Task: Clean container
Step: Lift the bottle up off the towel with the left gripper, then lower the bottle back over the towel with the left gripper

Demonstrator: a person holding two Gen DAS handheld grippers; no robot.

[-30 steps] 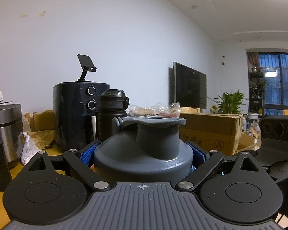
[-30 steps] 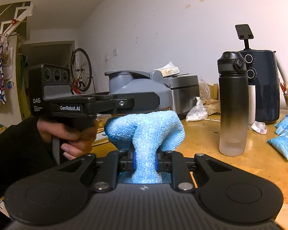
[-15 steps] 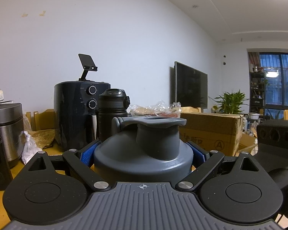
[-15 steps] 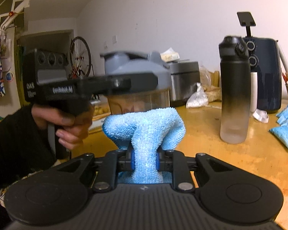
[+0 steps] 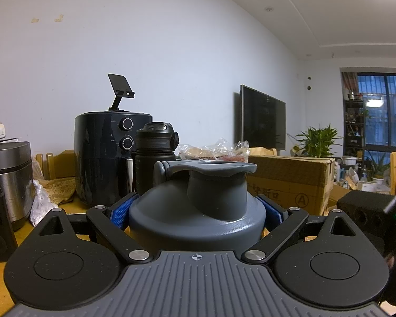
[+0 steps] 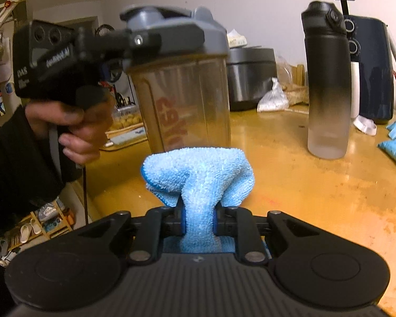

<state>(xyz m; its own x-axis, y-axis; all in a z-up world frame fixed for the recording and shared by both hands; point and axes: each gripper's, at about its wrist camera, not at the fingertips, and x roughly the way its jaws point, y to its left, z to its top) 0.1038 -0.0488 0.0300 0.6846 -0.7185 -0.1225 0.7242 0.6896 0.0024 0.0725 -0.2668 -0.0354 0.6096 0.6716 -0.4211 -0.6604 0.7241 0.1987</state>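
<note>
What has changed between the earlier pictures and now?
The right gripper tipped downward, so the shaker's clear body now shows above the blue cloth; its jaws closed slightly tighter on that cloth. The left gripper stayed clamped on the shaker's grey lid, unmoved.

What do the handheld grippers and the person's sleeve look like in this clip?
Both grippers are matte black with a ribbed grey deck, round black discs, silver pivot screws and blue pads. The left gripper has a boxy black housing with white lettering and a thin dark cable hanging below. The sleeve is black.
</note>
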